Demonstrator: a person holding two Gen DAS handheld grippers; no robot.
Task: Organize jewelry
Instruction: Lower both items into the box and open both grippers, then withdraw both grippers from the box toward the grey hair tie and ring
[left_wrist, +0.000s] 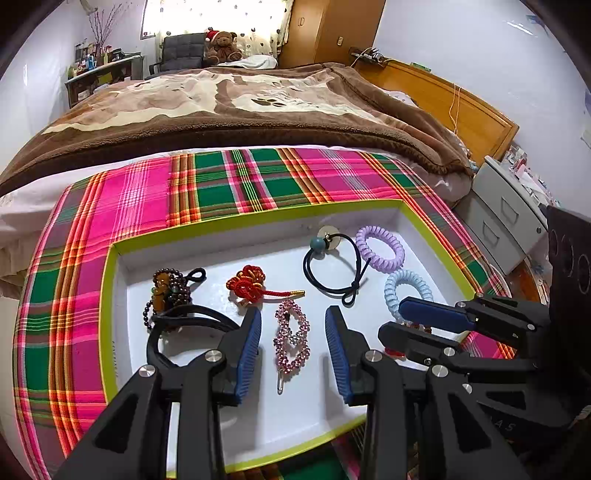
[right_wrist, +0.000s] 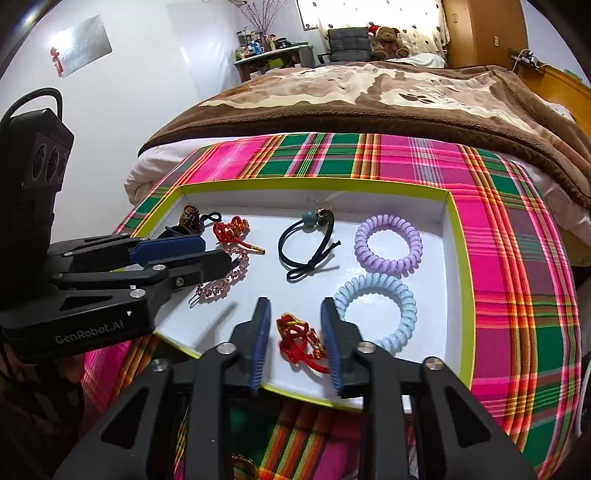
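Observation:
A white tray with a lime rim (left_wrist: 258, 218) (right_wrist: 314, 181) lies on a plaid cloth. My left gripper (left_wrist: 293, 317) is open, its fingers on either side of a pink beaded hair clip (left_wrist: 291, 338), which also shows in the right wrist view (right_wrist: 225, 280). My right gripper (right_wrist: 295, 310) is open around a red knot ornament (right_wrist: 301, 338). In the tray lie another red knot (left_wrist: 249, 282), a brown bead bracelet (left_wrist: 170, 288), a black hair tie with a teal bead (left_wrist: 332, 266), a purple coil tie (left_wrist: 380, 249) and a blue coil tie (right_wrist: 376, 308).
The plaid cloth (left_wrist: 140, 199) covers the bed's near end, with a brown blanket (left_wrist: 240, 107) behind. A black band (left_wrist: 177, 328) lies at the tray's left. A grey drawer unit (left_wrist: 506, 218) stands to the right of the bed.

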